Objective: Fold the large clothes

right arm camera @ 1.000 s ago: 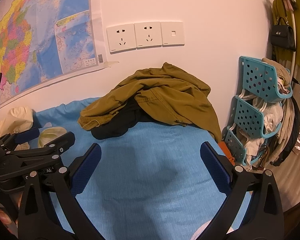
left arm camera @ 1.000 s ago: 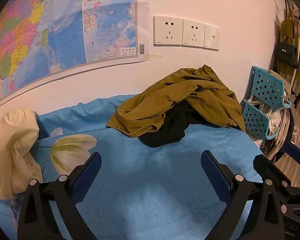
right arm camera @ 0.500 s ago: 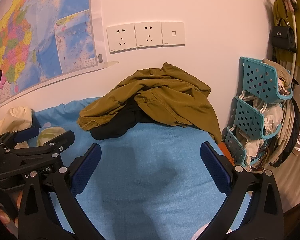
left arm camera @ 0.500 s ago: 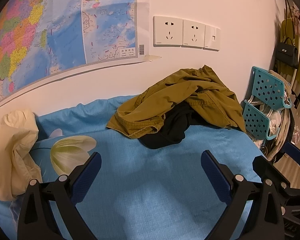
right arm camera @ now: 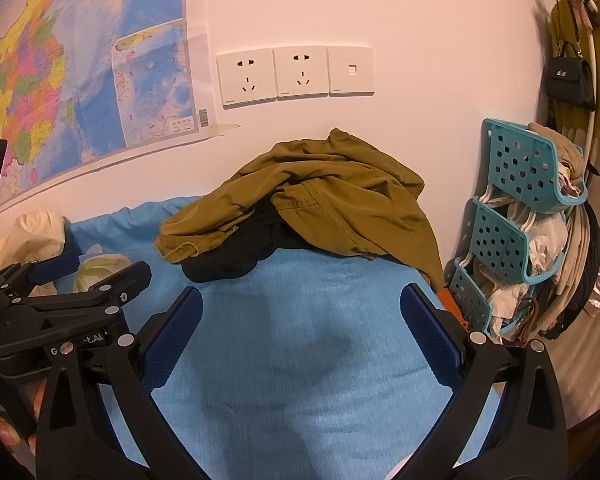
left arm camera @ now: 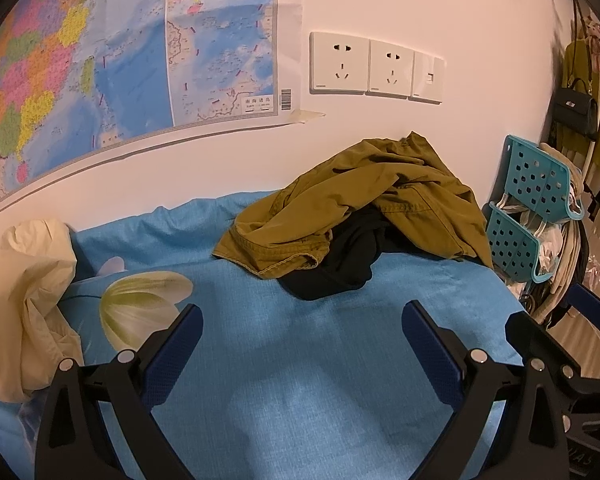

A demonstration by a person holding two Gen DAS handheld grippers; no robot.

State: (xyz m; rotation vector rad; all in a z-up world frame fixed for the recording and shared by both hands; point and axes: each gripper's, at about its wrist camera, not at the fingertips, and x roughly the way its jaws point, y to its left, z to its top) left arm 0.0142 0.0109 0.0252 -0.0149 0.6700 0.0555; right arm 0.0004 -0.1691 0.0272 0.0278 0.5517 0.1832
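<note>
Now | left gripper point(left arm camera: 302, 340) jaws wide apart, empty; right gripper point(right arm camera: 300, 322) likewise | crumpled olive-green cotton jacket point(left arm camera: 364, 200) heaped over black garment point(left arm camera: 340, 264) on blue bedsheet point(left arm camera: 300, 400), against wall, untouched

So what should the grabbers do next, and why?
Probably move both forward to the green jacket. The left gripper and right gripper are open and hold nothing, over bare blue sheet. The jacket lies crumpled by the wall on top of a black garment, so it needs picking up before folding.
</note>
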